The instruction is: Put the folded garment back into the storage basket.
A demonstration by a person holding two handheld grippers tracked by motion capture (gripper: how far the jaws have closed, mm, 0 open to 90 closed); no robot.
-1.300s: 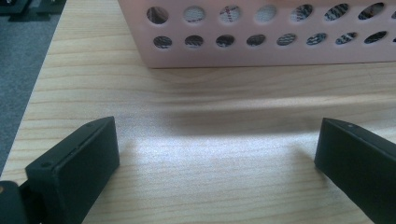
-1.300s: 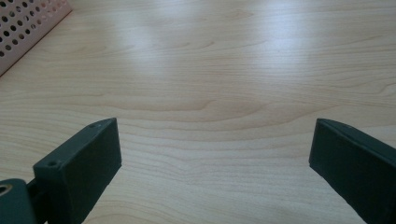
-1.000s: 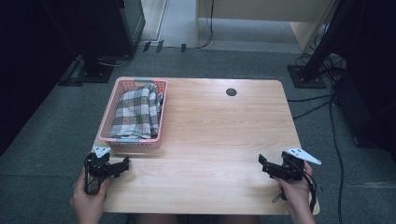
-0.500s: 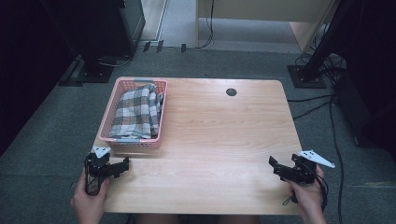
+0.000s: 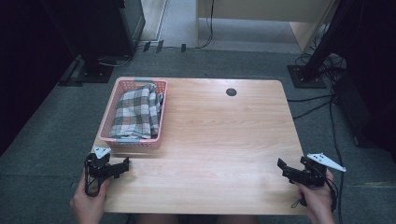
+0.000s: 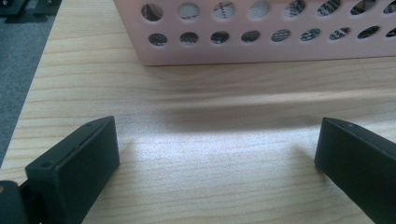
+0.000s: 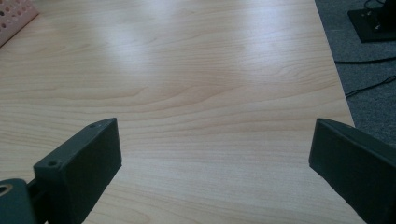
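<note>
A pink perforated basket (image 5: 106, 122) stands at the table's back left with a folded plaid cloth (image 5: 137, 109) inside it. My left gripper (image 5: 122, 165) rests at the front left corner, just in front of the basket (image 6: 261, 46), open with nothing between its jaws. At the front right edge my right gripper (image 5: 283, 167) is held open over bare wood, also holding nothing. In the left gripper view the cloth shows through the basket's holes.
The wooden table (image 5: 224, 140) has a round black cable hole (image 5: 231, 92) near its back edge. Cables and black stands (image 5: 306, 74) lie on the grey carpet around it. A corner of the basket (image 7: 14, 16) shows in the right gripper view.
My right gripper has drawn back toward the front right edge of the table. The left gripper, basket and cloth have stayed put.
</note>
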